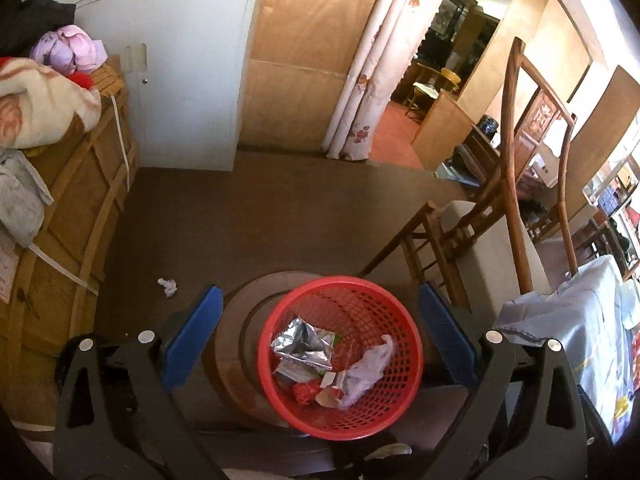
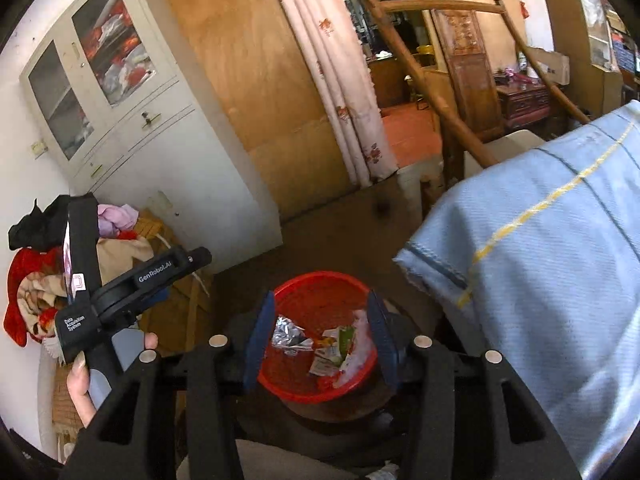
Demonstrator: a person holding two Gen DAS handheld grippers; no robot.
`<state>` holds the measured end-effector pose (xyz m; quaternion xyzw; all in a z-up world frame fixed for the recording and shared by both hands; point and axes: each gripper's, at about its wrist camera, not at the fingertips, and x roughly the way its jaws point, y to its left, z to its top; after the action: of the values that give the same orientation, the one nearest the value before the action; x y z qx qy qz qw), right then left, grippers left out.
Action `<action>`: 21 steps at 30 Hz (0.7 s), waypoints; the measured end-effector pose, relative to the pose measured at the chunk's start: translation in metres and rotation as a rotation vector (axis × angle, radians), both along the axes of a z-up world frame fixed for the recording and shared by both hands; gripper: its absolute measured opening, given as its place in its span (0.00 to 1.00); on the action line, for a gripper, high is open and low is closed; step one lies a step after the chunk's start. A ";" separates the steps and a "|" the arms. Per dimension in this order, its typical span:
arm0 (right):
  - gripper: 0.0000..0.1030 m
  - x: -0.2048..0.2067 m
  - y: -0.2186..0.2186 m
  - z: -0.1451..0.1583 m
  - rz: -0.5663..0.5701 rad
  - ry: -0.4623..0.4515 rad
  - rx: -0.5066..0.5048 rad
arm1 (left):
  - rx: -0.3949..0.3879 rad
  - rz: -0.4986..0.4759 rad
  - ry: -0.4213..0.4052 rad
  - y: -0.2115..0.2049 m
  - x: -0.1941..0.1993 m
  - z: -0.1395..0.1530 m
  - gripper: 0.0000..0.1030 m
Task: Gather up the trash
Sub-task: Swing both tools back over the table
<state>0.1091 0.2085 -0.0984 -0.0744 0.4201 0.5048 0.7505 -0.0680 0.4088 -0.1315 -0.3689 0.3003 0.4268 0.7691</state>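
My left gripper [image 1: 320, 340], with blue-padded fingers [image 1: 196, 336], hangs above a round red plastic mesh basket [image 1: 404, 396]; its jaws stand wide apart and hold nothing. The basket sits on a round dark wooden stool [image 1: 236, 344] on the brown floor [image 1: 260, 220]. Inside the basket lie a crumpled silver foil wrapper [image 1: 302, 342], a wad of pale lilac tissue [image 1: 370, 368], a scrap of red wrapper [image 1: 304, 392] and torn printed paper packaging [image 1: 296, 370]. One small crumpled white tissue [image 1: 168, 286] lies on the floor to the left of the stool, well apart from the basket. Near it stands a wooden crate [image 1: 80, 220] piled with folded blankets and clothes [image 1: 44, 108]. A white metal cabinet [image 1: 188, 80] stands behind, and a floral curtain [image 1: 360, 100] hangs beside a doorway. A tall-backed wooden chair [image 1: 516, 200] stands to the right of the basket, next to a surface draped in pale blue cloth [image 1: 580, 320].

My right gripper [image 2: 318, 340] also points down over the same red basket [image 2: 288, 388]; its blue pads [image 2: 256, 340] are parted, with nothing between them. In this view my left hand [image 2: 84, 384] grips the handle of the black left device [image 2: 120, 292], to the left of the basket. The blue cloth [image 2: 540, 280] fills the right side.
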 end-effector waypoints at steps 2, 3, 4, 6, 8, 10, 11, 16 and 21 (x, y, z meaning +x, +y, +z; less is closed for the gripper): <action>0.48 0.002 -0.012 0.006 -0.030 -0.010 0.015 | 0.008 -0.020 -0.001 -0.005 0.004 0.003 0.92; 0.49 0.004 -0.019 0.010 -0.049 -0.020 0.023 | 0.015 -0.026 0.000 -0.008 0.005 0.003 0.92; 0.51 0.005 -0.025 0.012 -0.063 -0.026 0.029 | 0.025 -0.037 0.002 -0.013 0.007 0.005 0.92; 0.54 0.007 -0.043 0.021 -0.103 -0.043 0.052 | 0.037 -0.067 -0.002 -0.022 0.011 0.010 0.92; 0.56 0.008 -0.059 0.029 -0.136 -0.059 0.074 | 0.048 -0.096 -0.010 -0.030 0.014 0.016 0.92; 0.60 0.007 -0.078 0.039 -0.179 -0.083 0.098 | 0.066 -0.128 -0.019 -0.041 0.017 0.024 0.92; 0.63 0.007 -0.086 0.042 -0.197 -0.092 0.109 | 0.077 -0.143 -0.026 -0.048 0.018 0.028 0.92; 0.83 -0.004 -0.145 0.064 -0.335 -0.163 0.194 | 0.132 -0.229 -0.061 -0.081 0.022 0.051 0.93; 0.95 -0.019 -0.213 0.086 -0.511 -0.296 0.249 | 0.191 -0.339 -0.071 -0.119 0.031 0.068 0.93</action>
<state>0.0898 -0.0046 -0.0128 0.0535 0.2464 0.3311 0.9093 -0.0366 0.2896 -0.0630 -0.2533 0.2890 0.3043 0.8716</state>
